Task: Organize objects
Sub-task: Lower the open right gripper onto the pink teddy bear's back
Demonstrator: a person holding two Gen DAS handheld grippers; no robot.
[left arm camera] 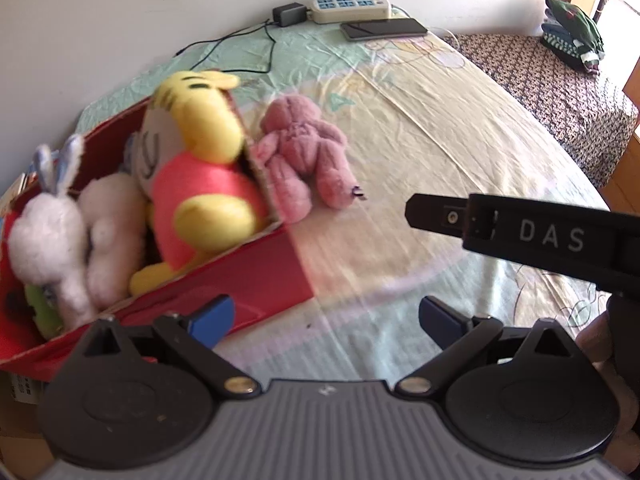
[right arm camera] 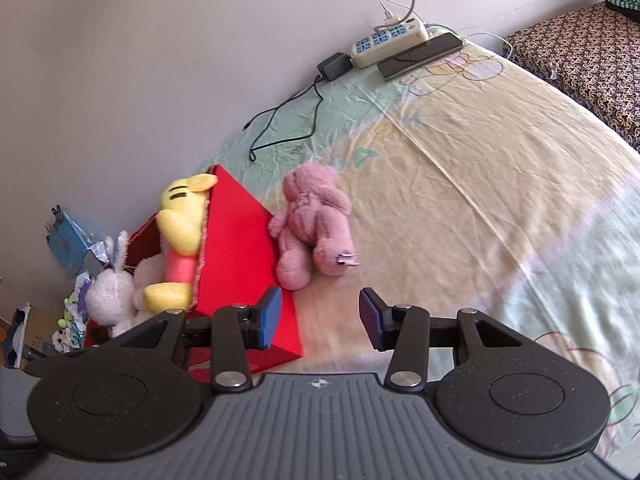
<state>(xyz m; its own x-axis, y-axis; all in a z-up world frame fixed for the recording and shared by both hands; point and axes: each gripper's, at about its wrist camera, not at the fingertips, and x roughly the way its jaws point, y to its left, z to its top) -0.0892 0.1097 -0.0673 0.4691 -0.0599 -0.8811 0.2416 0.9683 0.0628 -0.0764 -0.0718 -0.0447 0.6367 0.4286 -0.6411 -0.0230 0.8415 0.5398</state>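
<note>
1. Lying on the bed (right arm camera: 500,168), a pink teddy bear (right arm camera: 312,224) rests on its back just beside the red box (right arm camera: 236,256), touching the box's side wall.
2. Inside the red box (left arm camera: 248,280) sit 3 soft toys that I can make out: a yellow bear in a pink shirt (left arm camera: 200,168), a white bunny (left arm camera: 48,232) and a pale plush (left arm camera: 108,232) squeezed between them.
3. The yellow bear (right arm camera: 180,232) leans against the box wall, with its head poking up over the rim.
4. The left gripper (left arm camera: 326,320) hangs low over the sheet, near the box's front corner. Its 2 blue fingers (left arm camera: 212,320) are spread wide, and they hold nothing.
5. The right gripper (right arm camera: 320,320) is near the pink teddy's feet, just short of them. Its fingers (right arm camera: 270,316) stand apart too, with nothing between them.
6. From the left camera, a black part of the other gripper marked "DAS" (left arm camera: 552,236) reaches in from the right, above the sheet.
7. The pink teddy bear (left arm camera: 304,152) has a small metal clip on 1 foot.
8. Far back by the wall lie a white power strip (right arm camera: 388,42), a black charger (right arm camera: 334,66) with its thin cord, and a dark phone (right arm camera: 420,56).
9. A dark patterned cover (left arm camera: 560,92) sits past the sheet, with folded green clothes (left arm camera: 572,32) on it.
</note>
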